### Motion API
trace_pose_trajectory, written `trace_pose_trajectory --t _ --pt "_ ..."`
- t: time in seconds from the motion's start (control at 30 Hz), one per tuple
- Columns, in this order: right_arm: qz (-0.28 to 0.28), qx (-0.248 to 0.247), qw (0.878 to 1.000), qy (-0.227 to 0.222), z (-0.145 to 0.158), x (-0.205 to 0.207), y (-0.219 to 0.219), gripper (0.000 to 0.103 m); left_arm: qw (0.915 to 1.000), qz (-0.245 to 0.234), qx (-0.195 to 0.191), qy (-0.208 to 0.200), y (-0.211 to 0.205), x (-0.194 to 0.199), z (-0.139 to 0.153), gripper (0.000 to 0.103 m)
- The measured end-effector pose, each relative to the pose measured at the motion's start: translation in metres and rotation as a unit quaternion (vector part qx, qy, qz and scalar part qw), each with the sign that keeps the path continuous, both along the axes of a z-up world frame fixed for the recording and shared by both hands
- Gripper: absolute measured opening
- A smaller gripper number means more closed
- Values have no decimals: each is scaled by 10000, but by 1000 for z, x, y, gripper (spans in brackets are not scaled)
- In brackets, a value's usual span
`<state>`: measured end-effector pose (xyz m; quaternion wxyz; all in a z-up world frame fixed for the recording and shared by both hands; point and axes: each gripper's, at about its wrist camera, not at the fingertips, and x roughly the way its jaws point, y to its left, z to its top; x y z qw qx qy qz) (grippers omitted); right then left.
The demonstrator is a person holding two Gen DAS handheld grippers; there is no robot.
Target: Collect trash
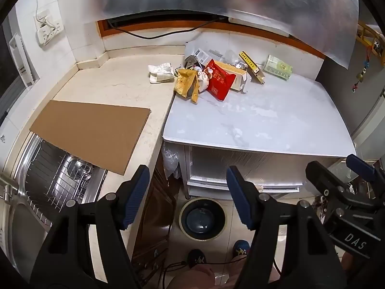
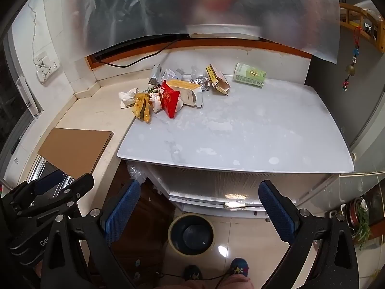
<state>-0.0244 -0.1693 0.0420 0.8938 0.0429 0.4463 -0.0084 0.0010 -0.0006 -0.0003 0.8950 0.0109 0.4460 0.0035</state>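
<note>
A pile of trash lies at the far side of the white table [image 1: 264, 125]: a red snack packet [image 1: 220, 79], a yellow wrapper [image 1: 186, 85], crumpled white paper [image 1: 160, 72], an open carton [image 1: 238, 77], a yellow-and-black box [image 1: 252, 66] and a green pack [image 1: 278, 68]. The right wrist view shows the same red packet [image 2: 169, 98] and green pack [image 2: 250, 75]. A round dark bin [image 1: 202, 218] [image 2: 191, 234] stands on the floor below the table's near edge. My left gripper [image 1: 189, 197] and right gripper [image 2: 199, 207] hover open above the floor, well short of the pile, nothing between their fingers.
A cardboard sheet [image 1: 91, 130] lies on the beige counter, partly over a steel sink [image 1: 60, 178] with a wire rack. A grey fridge [image 2: 349, 91] stands to the table's right. The person's shoes [image 2: 239, 266] are near the bin. A cable runs along the window sill [image 1: 149, 35].
</note>
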Motion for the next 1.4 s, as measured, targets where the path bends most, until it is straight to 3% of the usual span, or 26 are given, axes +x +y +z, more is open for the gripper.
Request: trace_pose_trajectory --t 0.33,1.1,1.4 --pt "20 -64 9999 124 3 5 1 100 9999 76 -101 1 4 3 3 64" --pt "104 -122 9997 -164 26 -18 -5 100 9989 189 -309 -303 7 -20 27 64" --pt "197 -122 9996 -144 30 -26 -1 100 9995 148 -54 -259 -4 -25 30 64"
